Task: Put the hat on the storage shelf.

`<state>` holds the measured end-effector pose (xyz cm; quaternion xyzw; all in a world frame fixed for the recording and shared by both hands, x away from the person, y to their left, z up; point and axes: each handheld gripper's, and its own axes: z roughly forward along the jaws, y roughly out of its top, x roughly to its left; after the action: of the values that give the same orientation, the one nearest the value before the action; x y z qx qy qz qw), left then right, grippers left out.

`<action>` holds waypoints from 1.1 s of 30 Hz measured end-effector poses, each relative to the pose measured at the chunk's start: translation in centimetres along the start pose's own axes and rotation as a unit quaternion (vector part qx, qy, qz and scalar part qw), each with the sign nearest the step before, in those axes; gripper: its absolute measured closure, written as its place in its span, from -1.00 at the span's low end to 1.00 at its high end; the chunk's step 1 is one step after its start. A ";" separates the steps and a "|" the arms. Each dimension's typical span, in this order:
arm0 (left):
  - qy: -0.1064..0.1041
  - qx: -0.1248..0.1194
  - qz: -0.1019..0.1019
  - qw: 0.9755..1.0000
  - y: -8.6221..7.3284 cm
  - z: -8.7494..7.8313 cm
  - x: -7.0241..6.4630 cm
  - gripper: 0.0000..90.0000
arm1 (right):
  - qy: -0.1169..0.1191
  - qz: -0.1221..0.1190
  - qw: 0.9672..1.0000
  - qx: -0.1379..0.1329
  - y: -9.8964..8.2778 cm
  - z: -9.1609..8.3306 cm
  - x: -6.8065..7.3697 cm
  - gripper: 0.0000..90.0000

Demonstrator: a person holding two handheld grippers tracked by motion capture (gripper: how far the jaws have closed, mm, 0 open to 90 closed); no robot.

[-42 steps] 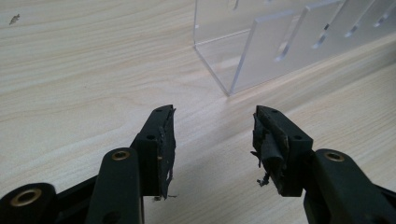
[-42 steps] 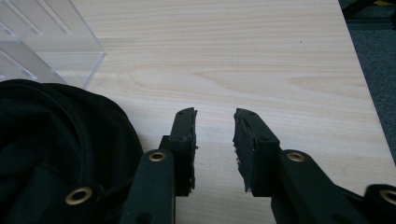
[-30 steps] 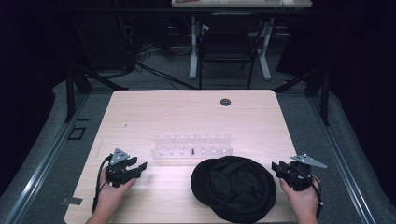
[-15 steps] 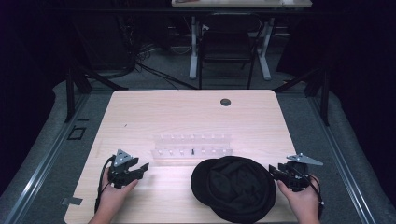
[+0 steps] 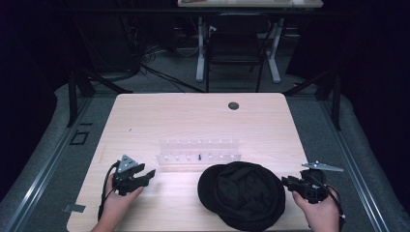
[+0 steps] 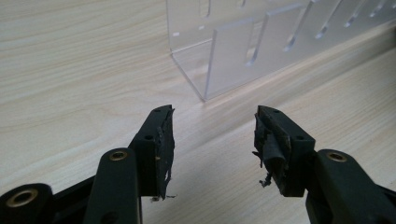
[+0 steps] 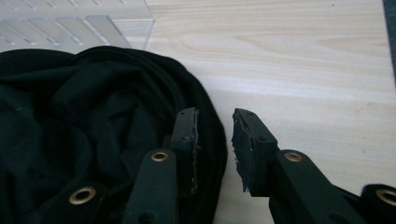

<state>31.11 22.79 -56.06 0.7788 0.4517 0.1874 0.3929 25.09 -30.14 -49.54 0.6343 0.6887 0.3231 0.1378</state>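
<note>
The black hat (image 5: 243, 194) lies crumpled on the near part of the light wooden table (image 5: 159, 116), right of its middle, with its far edge just short of the clear plastic rack (image 5: 199, 153). Your right gripper (image 5: 293, 183) sits at the hat's right rim; in the right gripper view its jaws stand a narrow gap apart, the left jaw over the folded brim of the hat (image 7: 93, 140) and the right jaw over bare wood, with nothing clamped between them. Whether the left jaw touches the cloth cannot be told. A corner of the rack (image 7: 74, 23) shows beyond the hat there. The rack itself stands across the middle of the table with a row of slotted dividers, and one small dark item (image 5: 199, 156) stands in a slot near its centre, too small to identify. Your left gripper (image 5: 143, 176) rests near the left front of the table, well apart from the hat, jaws spread wide and empty, pointing at the rack's near end (image 6: 224, 60) with bare tabletop between. A small dark round spot (image 5: 233, 105) sits near the table's far edge. Beyond the table stand a chair (image 5: 235, 53) and loose cables (image 5: 145, 67) on the floor.
</note>
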 end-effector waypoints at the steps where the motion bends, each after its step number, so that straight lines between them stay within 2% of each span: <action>1: 0.000 0.000 0.000 1.000 0.0 0.0 0.0 0.06 | 0.000 0.000 1.000 0.000 0.0 0.0 0.0 0.55; 2: -0.001 -0.001 0.003 1.000 0.0 0.1 -0.2 0.06 | 0.010 0.011 1.000 0.013 0.0 -0.1 0.1 0.52; 3: -0.001 -0.001 0.003 1.000 0.0 0.1 -0.2 0.06 | 0.010 0.011 1.000 0.013 0.0 -0.1 0.1 0.52; 4: -0.002 0.001 0.003 1.000 0.0 0.2 -0.3 0.06 | 0.016 0.024 0.999 0.025 0.0 -0.4 0.0 0.52; 7: -0.002 0.000 0.004 1.000 0.0 0.2 -0.3 0.06 | 0.015 0.034 0.999 0.031 0.0 -0.5 -0.2 0.53; 10: -0.004 -0.001 0.003 1.000 -0.1 0.1 -0.2 0.06 | 0.014 0.060 0.997 0.055 -0.3 -0.4 -0.6 0.55; 11: -0.004 -0.001 0.003 1.000 -0.1 0.1 -0.2 0.06 | 0.014 0.060 0.997 0.055 -0.3 -0.4 -0.6 0.55; 12: -0.005 0.001 0.004 1.000 0.0 0.0 -0.2 0.06 | 0.016 0.066 0.995 0.070 -0.5 -0.3 -0.9 0.55; 17: -0.006 0.001 0.002 1.000 0.0 0.1 -0.2 0.06 | 0.017 0.077 0.993 0.083 -0.8 0.0 -1.3 0.56; 19: -0.005 -0.001 0.003 1.000 -0.1 0.2 -0.3 0.06 | 0.026 0.085 0.992 0.092 -1.0 0.4 -1.6 0.56; 21: -0.004 0.001 0.004 1.000 0.0 0.2 -0.3 0.06 | 0.026 0.087 0.991 0.097 -1.0 0.5 -1.7 0.56; 22: -0.004 0.001 0.004 1.000 -0.1 0.2 -0.3 0.06 | 0.035 0.091 0.990 0.101 -1.1 0.7 -1.8 0.58; 27: -0.004 0.002 0.005 1.000 -0.1 0.2 -0.3 0.06 | 0.043 0.092 0.988 0.112 -1.1 1.3 -1.8 0.66; 29: -0.004 0.003 0.005 1.000 -0.1 0.2 -0.3 0.05 | 0.050 0.097 0.986 0.127 -1.1 1.6 -2.0 0.66; 31: -0.005 0.004 0.006 1.000 -0.1 0.2 -0.3 0.05 | 0.052 0.102 0.985 0.127 -1.1 1.7 -2.1 0.66; 32: -0.007 0.005 0.003 1.000 -0.1 0.3 -0.3 0.05 | 0.057 0.108 0.983 0.136 -1.1 1.9 -2.3 0.65; 33: -0.007 0.005 0.003 1.000 -0.1 0.3 -0.3 0.05 | 0.039 0.094 0.983 0.154 -1.0 1.7 -2.5 0.64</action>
<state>31.06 22.41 -56.30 0.7832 0.4476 0.1813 0.3916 25.75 -32.07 -51.97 0.6971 0.6720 0.2490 -0.0191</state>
